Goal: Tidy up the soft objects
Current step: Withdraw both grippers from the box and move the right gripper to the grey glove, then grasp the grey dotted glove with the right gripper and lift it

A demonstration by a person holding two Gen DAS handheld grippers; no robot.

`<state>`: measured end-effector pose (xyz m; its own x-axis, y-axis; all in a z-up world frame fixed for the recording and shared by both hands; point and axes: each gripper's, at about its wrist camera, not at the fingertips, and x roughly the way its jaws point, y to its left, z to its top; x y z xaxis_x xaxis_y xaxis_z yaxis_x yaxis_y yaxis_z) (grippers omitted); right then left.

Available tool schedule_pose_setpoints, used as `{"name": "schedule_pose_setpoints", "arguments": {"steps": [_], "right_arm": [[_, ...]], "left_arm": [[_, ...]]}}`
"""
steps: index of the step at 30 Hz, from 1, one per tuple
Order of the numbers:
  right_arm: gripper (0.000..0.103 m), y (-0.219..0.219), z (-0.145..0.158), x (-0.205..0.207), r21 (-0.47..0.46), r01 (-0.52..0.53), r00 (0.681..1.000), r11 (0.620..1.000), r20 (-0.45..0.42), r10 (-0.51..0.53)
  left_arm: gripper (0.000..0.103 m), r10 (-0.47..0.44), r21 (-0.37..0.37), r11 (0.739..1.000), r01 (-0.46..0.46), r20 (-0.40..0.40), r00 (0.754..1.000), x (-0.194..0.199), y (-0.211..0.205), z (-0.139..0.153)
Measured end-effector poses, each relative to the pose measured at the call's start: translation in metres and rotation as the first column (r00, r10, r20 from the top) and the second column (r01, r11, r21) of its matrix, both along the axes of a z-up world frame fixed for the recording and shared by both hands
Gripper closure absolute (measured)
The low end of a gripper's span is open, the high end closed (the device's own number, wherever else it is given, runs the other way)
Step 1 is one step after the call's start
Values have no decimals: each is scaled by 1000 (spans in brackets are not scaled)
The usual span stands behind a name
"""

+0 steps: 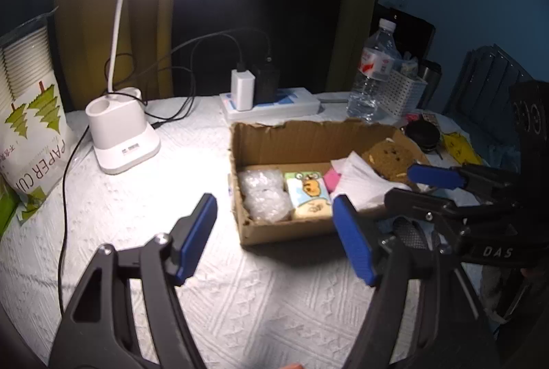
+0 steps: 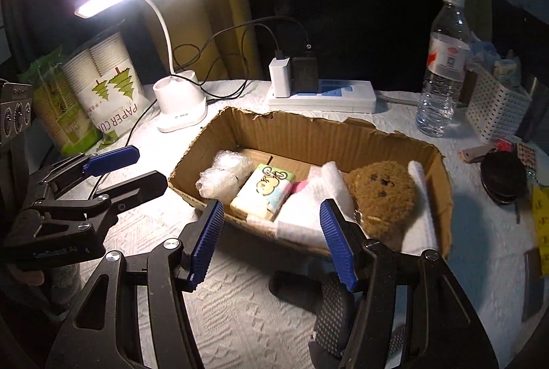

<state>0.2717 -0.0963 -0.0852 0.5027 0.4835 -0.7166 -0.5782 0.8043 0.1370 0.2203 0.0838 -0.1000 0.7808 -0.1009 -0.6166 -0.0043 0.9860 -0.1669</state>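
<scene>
Hand-held grippers held wide, nothing gripped

Left hand-held gripper (image 1: pixel 274 238) and right hand-held gripper (image 2: pixel 271 243) are seen spread wide, empty, just before the torn brown cardboard box (image 2: pixel 308 132) on the white-clothed bench (image 1: pixel 137 197). Inside are lodged a brown plush toy (image 2: pixel 381 194), clear bubble wrap (image 1: pixel 264 197), a cartoon-printed tissue pack (image 1: pixel 310 195) and white cloth (image 2: pixel 308 214).

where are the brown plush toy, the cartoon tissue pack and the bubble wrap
brown plush toy (image 2: pixel 382 194), right wrist view, on its face
cartoon tissue pack (image 2: pixel 266 192), right wrist view, on its printed top
bubble wrap (image 1: pixel 264 195), left wrist view, middle of the bundle
</scene>
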Motion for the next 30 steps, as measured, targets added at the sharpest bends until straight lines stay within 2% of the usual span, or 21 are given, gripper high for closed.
{"name": "schedule_pose_setpoints", "arguments": {"steps": [10,13,17,30], "right_arm": [[41,-53,-2,-22,16,82,997,997,8,-82],[41,-68,-8,-24,18,109,994,994,-2,-109],[41,-85,-18,-28,18,136,991,991,-23,-136],[41,-90,-59,-34,-1,126,986,992,-113,-126]], "left_arm": [[31,-45,25,999,46,-8,999,-7,-33,0],[21,-61,28,998,61,-13,998,-8,-42,-2],[20,-75,33,997,75,-24,997,-9,-52,-5],[20,-87,54,994,91,-77,993,-13,-71,-22]]}}
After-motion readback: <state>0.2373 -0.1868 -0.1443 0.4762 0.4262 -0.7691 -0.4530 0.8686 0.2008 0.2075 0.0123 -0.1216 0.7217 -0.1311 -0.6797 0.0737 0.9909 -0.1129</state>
